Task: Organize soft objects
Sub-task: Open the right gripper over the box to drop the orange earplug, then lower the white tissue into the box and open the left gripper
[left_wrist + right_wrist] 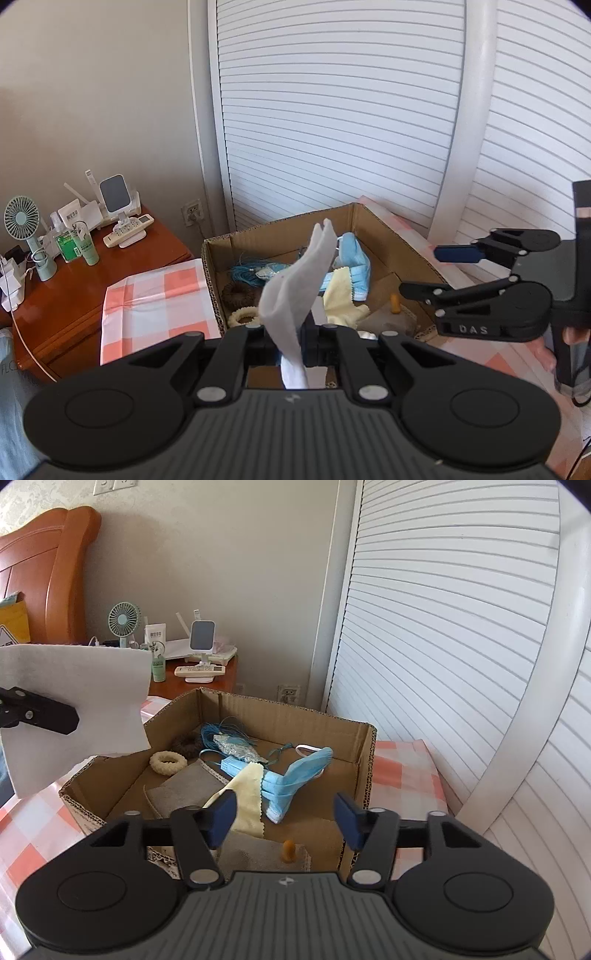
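Nightstand [110, 266]: reddish wood, beside the wall
Fan [124, 618]: mint green, upright on it
Remote [199, 670]: white
Doors [332, 110]: white, louvred

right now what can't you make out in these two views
- Left wrist view: the left tool fingertips, hidden by the white cloth they clamp.
- Right wrist view: the cloth's left part, cut off by the frame edge.
- Both views: labels on the green bottle, too small.
- Right wrist view: what the small orange item in the cardboard box is.
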`<state>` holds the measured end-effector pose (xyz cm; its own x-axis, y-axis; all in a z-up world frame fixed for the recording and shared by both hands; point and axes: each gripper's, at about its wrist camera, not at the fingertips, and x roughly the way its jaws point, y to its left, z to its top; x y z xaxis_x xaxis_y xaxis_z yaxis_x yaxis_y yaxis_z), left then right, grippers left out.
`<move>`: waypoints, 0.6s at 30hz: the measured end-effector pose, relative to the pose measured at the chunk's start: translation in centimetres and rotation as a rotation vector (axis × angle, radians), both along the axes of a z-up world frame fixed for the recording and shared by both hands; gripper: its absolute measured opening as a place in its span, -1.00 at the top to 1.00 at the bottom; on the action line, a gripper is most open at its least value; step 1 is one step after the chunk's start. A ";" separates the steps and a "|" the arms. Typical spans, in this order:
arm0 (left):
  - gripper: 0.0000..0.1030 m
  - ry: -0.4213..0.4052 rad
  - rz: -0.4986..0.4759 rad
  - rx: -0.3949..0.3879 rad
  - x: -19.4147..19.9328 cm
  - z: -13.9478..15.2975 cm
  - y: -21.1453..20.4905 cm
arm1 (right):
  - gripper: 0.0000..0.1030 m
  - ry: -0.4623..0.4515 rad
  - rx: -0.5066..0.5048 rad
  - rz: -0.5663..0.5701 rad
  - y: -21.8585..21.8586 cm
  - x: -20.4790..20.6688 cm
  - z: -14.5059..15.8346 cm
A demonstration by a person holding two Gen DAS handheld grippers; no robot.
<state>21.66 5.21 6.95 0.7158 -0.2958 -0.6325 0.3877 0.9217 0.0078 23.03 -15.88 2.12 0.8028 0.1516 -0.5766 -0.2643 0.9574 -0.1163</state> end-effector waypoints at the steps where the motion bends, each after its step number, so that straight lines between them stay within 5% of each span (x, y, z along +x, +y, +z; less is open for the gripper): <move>1: 0.87 0.002 0.003 0.002 0.7 -0.1 -0.2 | -0.48 -0.004 0.009 -0.006 -0.1 -0.1 0.0; 4: 0.87 0.015 0.008 0.016 2.9 -0.7 -0.7 | -0.66 -0.008 0.050 -0.001 -0.6 -1.1 0.0; 10: 0.83 0.049 0.016 0.039 7.4 -2.0 -1.9 | -0.66 -0.014 0.029 0.035 -0.2 -2.9 0.2; 13: 0.23 0.053 0.034 0.029 9.6 -2.4 -2.7 | -0.74 -0.022 0.022 0.040 0.0 -3.5 0.5; 15: -0.72 0.050 0.055 0.034 10.7 -2.8 -3.1 | -0.76 -0.027 0.025 0.044 -0.1 -3.8 0.6; 18: -0.80 0.039 0.094 0.061 11.3 -3.3 -3.6 | -0.77 -0.031 0.028 0.045 -0.2 -4.5 1.0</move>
